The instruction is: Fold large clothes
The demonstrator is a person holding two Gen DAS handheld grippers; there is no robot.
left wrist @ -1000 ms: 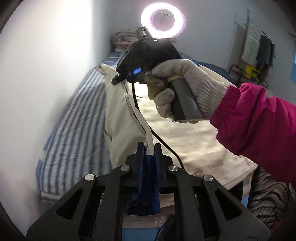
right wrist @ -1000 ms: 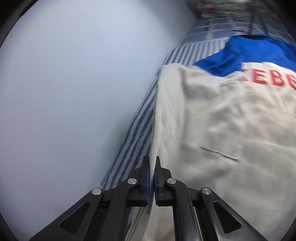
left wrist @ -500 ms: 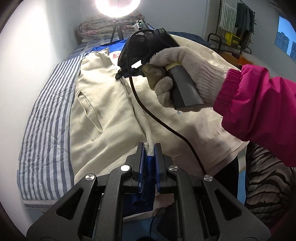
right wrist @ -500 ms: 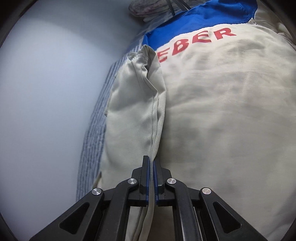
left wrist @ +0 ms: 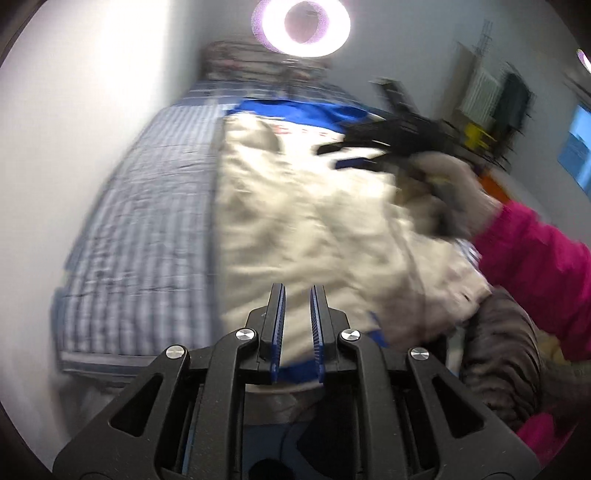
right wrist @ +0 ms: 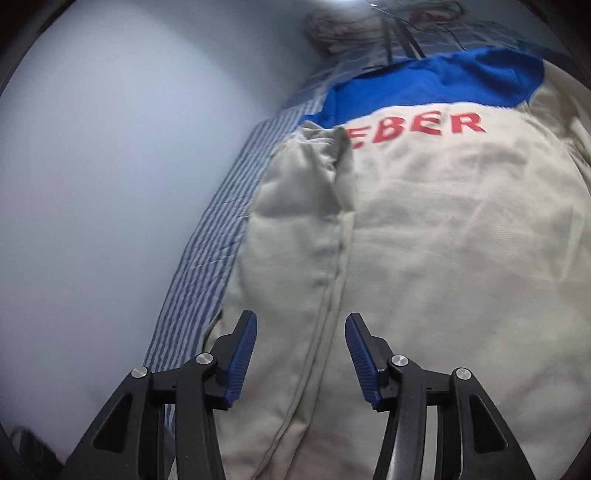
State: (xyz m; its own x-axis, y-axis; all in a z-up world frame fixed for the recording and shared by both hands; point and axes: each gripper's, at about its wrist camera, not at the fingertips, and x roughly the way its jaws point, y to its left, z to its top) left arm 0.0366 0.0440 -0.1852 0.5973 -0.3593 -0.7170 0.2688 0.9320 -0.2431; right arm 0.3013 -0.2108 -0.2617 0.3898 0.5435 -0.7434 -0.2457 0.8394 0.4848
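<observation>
A large beige jacket [right wrist: 424, 229] with a blue yoke and red letters lies back-up on the striped bed; it also shows in the left wrist view [left wrist: 314, 221]. Its left side is folded in, with a seam running down the fold [right wrist: 332, 288]. My right gripper [right wrist: 301, 347] is open and empty just above that fold. My left gripper [left wrist: 297, 299] is slightly open and empty over the jacket's near hem. The right gripper [left wrist: 388, 147] appears blurred in the left wrist view, held by a gloved hand.
The blue-striped bedsheet [left wrist: 147, 229] lies between the jacket and the white wall [right wrist: 110, 184] on the left. Folded bedding [left wrist: 240, 59] is at the bed's far end under a ring light [left wrist: 301, 24]. A striped cloth [left wrist: 498, 350] and the pink sleeve [left wrist: 535, 266] are on the right.
Both grippers have let go of the jacket's folded edge and opened. The fold now lies flat on the jacket. The left view is blurred from motion.
</observation>
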